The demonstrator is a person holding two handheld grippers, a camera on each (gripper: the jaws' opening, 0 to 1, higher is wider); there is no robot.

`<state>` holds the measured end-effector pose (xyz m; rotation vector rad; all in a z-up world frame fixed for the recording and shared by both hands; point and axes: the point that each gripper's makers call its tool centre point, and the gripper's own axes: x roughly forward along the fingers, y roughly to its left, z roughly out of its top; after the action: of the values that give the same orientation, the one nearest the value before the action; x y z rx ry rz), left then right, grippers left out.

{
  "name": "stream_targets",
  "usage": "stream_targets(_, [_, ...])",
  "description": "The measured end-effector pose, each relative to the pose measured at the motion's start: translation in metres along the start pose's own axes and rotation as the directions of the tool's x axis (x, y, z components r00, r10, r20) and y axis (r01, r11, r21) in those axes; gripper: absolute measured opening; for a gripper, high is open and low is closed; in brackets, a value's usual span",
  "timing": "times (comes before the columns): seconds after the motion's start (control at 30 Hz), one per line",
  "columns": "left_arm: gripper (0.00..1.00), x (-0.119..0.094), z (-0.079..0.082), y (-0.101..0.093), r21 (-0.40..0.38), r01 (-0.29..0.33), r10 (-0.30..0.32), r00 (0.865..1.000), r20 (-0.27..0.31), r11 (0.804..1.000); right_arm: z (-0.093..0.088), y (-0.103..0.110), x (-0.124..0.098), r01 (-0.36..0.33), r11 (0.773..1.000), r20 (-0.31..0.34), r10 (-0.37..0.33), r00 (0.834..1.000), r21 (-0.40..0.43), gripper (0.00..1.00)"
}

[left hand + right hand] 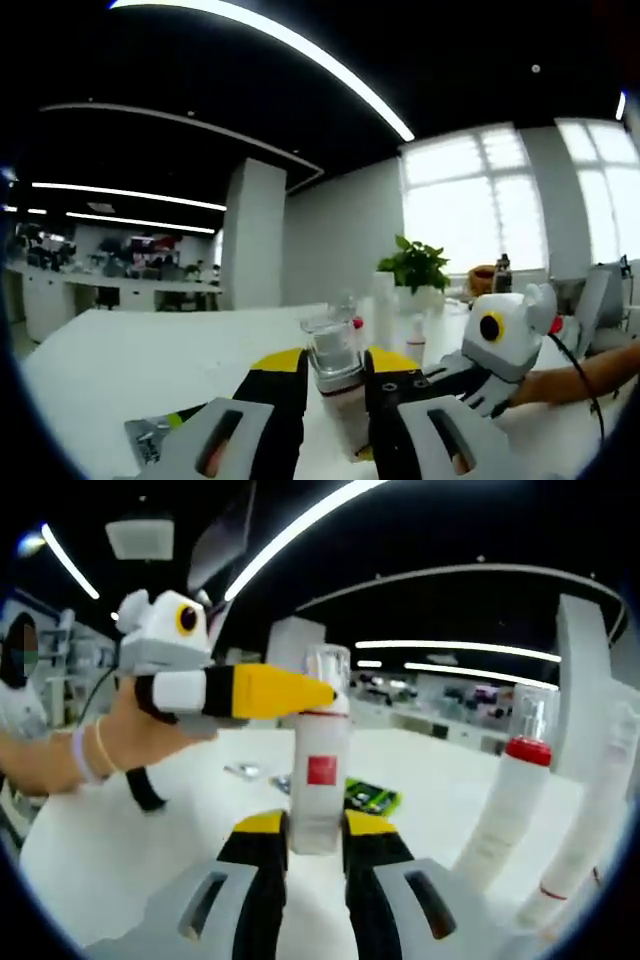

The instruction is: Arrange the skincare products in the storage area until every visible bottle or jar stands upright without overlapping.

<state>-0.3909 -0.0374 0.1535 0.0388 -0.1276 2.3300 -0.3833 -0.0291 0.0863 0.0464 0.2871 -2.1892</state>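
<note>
Bottle [320, 780] with clear cap stands upright over the white table [120, 830], clamped low between the right gripper's [316, 832] yellow-tipped jaws; the left gripper [336, 385] is clamped on its cap end; a red-collared bottle [505, 810] stands right.

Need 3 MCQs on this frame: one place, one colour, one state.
1. Where is the left gripper's tip?
A. at the bottle's neck
B. on the table
C. on a plant

2. What colour is the bottle's label?
A. blue
B. red
C. green

3. How is the bottle in the right gripper?
A. lying flat
B. upright
C. capless

Answers:
1. A: the yellow tip meets the neck under the clear cap.
2. B: it is a red square.
3. B: the cap points up between the jaws.
</note>
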Motion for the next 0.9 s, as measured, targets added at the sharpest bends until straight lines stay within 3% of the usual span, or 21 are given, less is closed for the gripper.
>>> stream_targets(0.17, [0.20, -0.001, -0.006, -0.002, 0.002, 0.034, -0.034, 0.999, -0.035, 0.999, 0.011, 0.004, -0.003, -0.044, 0.998, 0.049, 0.042, 0.998, 0.050, 0.26])
stream_targets(0.3, [0.20, -0.004, -0.007, -0.014, -0.110, 0.133, -0.139, 0.989, -0.048, 0.985, 0.019, 0.001, -0.009, -0.061, 0.994, 0.091, 0.053, 0.994, 0.086, 0.27])
stream_targets(0.43, [0.19, -0.010, -0.006, -0.024, -0.176, 0.242, -0.251, 0.967, -0.031, 0.954, 0.029, 0.012, -0.014, -0.162, 0.974, 0.140, 0.140, 0.980, 0.158, 0.25])
stream_targets(0.57, [0.19, -0.017, -0.009, -0.029, -0.164, 0.302, -0.312, 0.949, -0.037, 0.939, 0.034, 0.025, -0.022, -0.295, 0.928, 0.171, 0.261, 0.950, 0.227, 0.30])
stream_targets(0.67, [0.19, -0.023, -0.006, -0.032, -0.116, 0.336, -0.341, 0.940, -0.028, 0.935, 0.029, 0.025, -0.021, -0.294, 0.928, 0.143, 0.266, 0.953, 0.230, 0.38])
stream_targets(0.77, [0.19, -0.031, 0.000, -0.041, -0.101, 0.404, -0.407, 0.913, -0.009, 0.909, 0.026, 0.027, -0.020, -0.293, 0.934, 0.126, 0.271, 0.954, 0.206, 0.33])
stream_targets(0.9, [0.19, -0.038, -0.005, -0.053, -0.090, 0.477, -0.482, 0.875, -0.039, 0.874, 0.027, 0.037, -0.022, -0.345, 0.916, 0.132, 0.323, 0.937, 0.204, 0.35])
